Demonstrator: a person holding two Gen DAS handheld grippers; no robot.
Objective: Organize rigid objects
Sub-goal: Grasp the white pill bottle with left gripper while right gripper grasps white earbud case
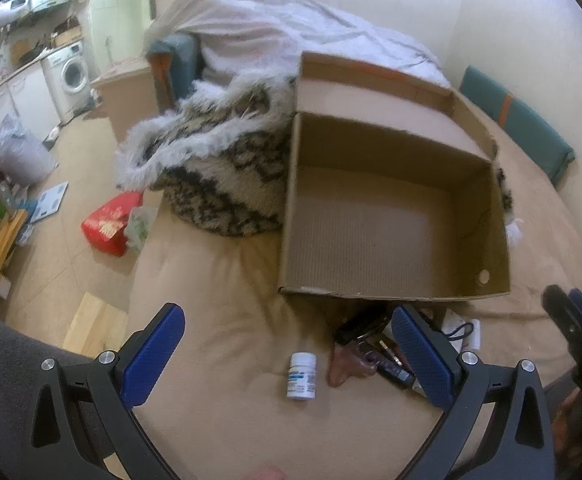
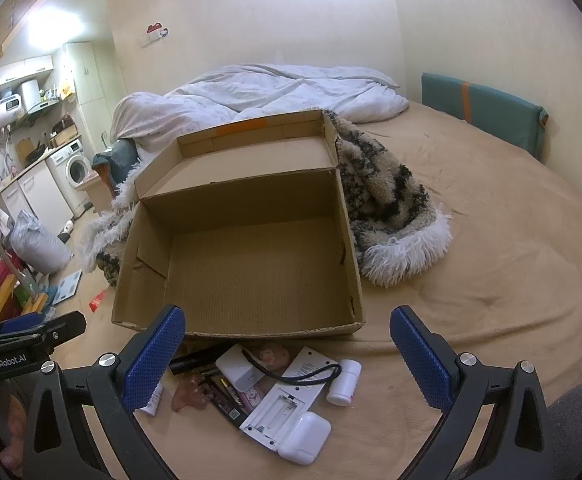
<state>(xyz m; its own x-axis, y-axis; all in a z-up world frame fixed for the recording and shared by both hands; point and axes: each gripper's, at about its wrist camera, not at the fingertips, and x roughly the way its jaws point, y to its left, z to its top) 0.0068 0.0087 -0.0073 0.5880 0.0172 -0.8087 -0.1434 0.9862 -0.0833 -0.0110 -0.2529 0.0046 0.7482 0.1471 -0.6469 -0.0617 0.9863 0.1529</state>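
I see both tools spread wide and empty. The white pill bottle (image 1: 301, 376) lies on the bed just ahead of my left tool (image 1: 287, 354), between its fingers, its long axis pointing toward the empty cardboard box (image 1: 391, 216) beyond. The right tool (image 2: 287, 354) hovers over the clutter.

— What's in front of your right gripper (image 2: 287, 354)?

— Your jaws stand wide apart with nothing between the blue pads (image 2: 153, 364). Just past them sits the open cardboard box (image 2: 243, 264) on the tan bed (image 2: 491, 280), its inside bare.

— And nearer to you?

— A pile touching the box's near wall: a white charger block (image 2: 237, 370) with a black cord, a white battery-compartment device (image 2: 287, 404), a white earbud case (image 2: 303, 438), a small white bottle (image 2: 345, 382) lying on its side, and a black stick (image 2: 199, 360). The shaggy patterned blanket (image 2: 387, 204) lies right of the box.
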